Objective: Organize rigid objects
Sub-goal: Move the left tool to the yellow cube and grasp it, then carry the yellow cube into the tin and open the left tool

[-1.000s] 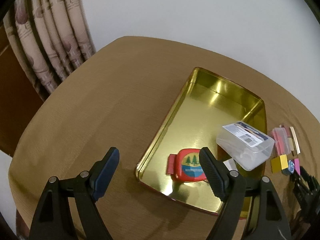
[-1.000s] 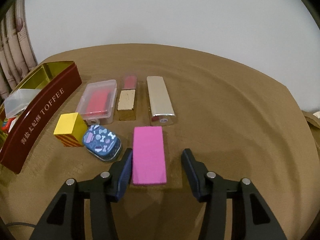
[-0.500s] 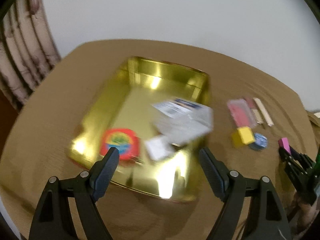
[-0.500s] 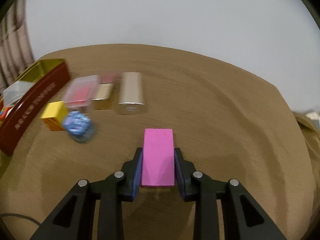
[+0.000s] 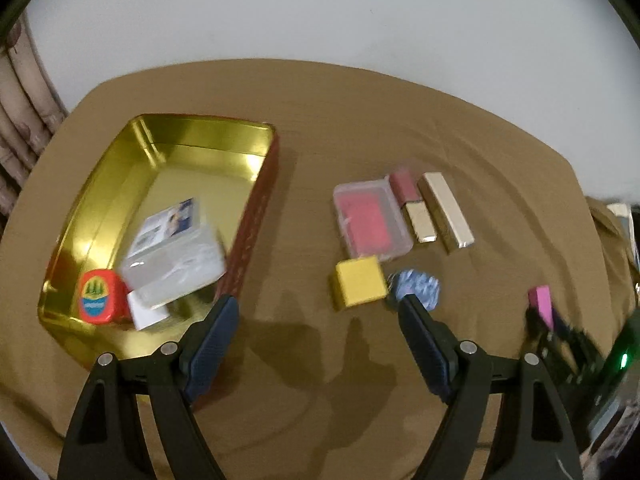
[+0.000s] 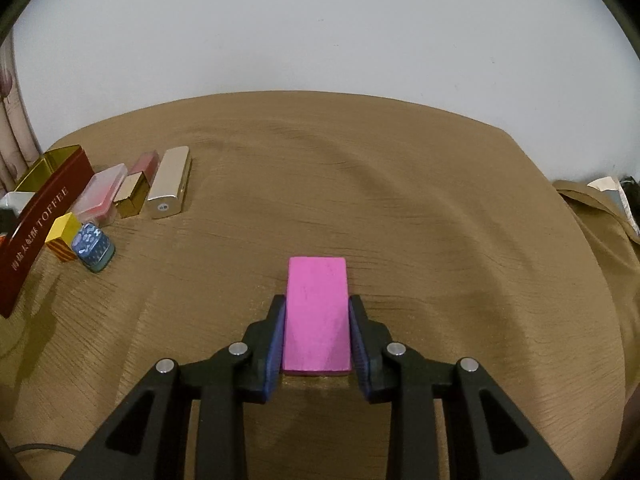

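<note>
Left wrist view: steeply downward from above the worktop, close, tin at left, row of small boxes centre-right. Right wrist view: shallower tilt, nearer the cloth, facing the wall. Shared by both: tin, yellow cube, small boxes, pink block.
</note>
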A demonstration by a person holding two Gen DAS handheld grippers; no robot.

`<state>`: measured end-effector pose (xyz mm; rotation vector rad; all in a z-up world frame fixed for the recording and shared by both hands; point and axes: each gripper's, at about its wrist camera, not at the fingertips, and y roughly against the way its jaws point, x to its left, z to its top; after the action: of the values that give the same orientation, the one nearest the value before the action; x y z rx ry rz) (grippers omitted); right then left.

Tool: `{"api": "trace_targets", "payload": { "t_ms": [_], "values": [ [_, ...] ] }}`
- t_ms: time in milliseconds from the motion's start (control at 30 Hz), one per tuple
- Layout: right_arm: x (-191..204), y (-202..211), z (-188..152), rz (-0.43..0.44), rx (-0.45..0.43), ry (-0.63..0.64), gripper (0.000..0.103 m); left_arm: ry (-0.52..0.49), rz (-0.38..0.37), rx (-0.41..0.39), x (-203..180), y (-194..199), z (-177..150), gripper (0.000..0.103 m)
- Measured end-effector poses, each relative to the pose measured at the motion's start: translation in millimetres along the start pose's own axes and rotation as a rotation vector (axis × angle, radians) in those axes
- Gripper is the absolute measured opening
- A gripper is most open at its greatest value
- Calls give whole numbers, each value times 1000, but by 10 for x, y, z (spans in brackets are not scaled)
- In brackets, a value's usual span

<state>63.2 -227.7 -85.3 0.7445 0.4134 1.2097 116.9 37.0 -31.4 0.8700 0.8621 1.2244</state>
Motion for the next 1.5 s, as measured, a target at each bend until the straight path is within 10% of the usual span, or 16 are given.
{"api": "trace_targets", "payload": {
  "t_ms": [833, 1500],
  "values": [
    [-241, 164, -90, 13, -1, -7, 32, 118, -18, 164, -135, -677, 99, 27],
    [-232, 149, -84, 7, -1, -4, 32, -57, 81, -2, -223, -255, -123, 27]
  ]
}}
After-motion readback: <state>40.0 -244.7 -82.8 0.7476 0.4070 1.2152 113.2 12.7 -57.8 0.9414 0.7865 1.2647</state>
